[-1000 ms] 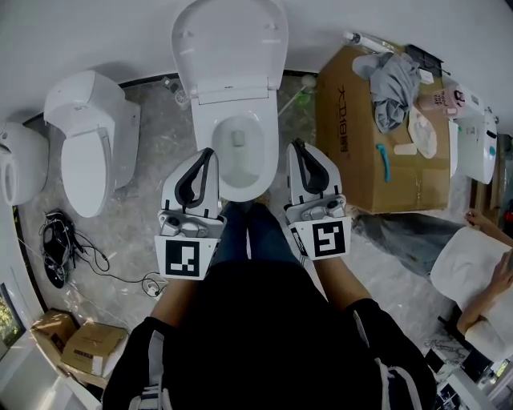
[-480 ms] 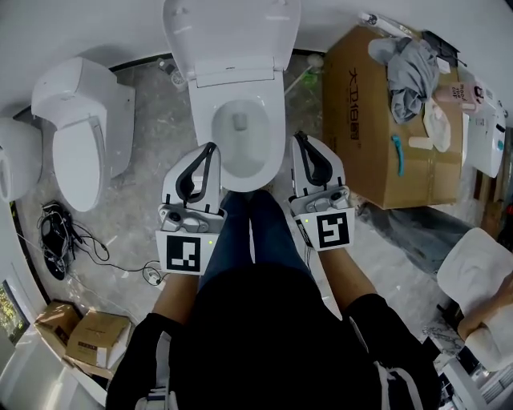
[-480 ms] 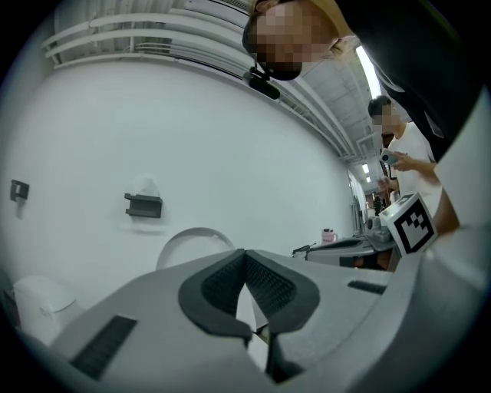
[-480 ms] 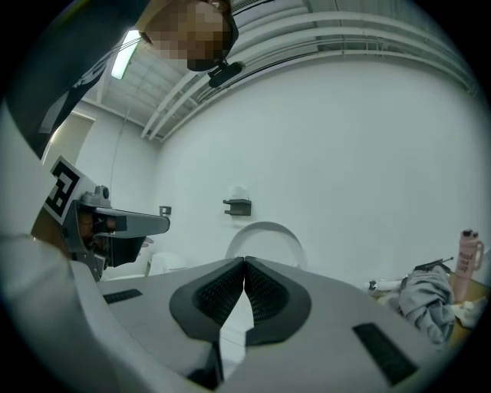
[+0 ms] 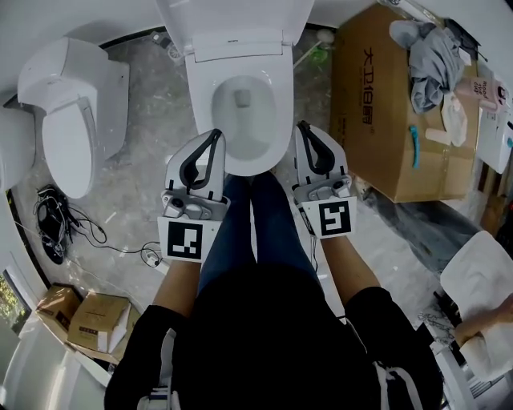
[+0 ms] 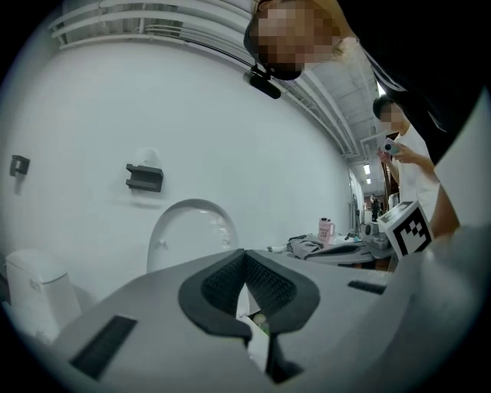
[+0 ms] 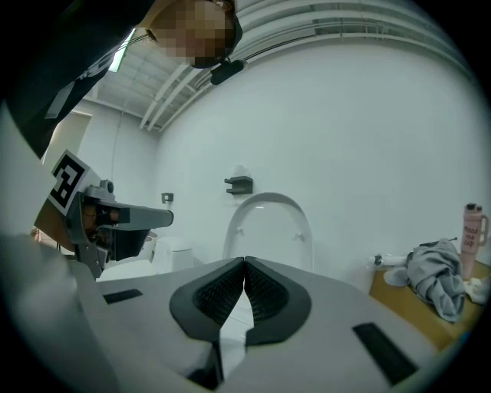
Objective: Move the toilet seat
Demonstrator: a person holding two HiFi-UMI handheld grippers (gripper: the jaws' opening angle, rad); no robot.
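Cardboard box [image 5: 385,156] w/ dark print [image 5: 368,84], unreadable, beside toilet [image 5: 237,44]

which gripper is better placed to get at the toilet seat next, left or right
Left, narrowly. The left gripper and right gripper are both shut, flanking the toilet bowl, but the left tip looks nearer its rim in the head view; the right sits slightly clear.

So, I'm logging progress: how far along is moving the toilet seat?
Done: only the lid stands up against the wall. In hand: nothing; the left gripper and right gripper are shut and empty beside the front of the bowl. Left: the seat, seemingly down on the bowl, untouched.
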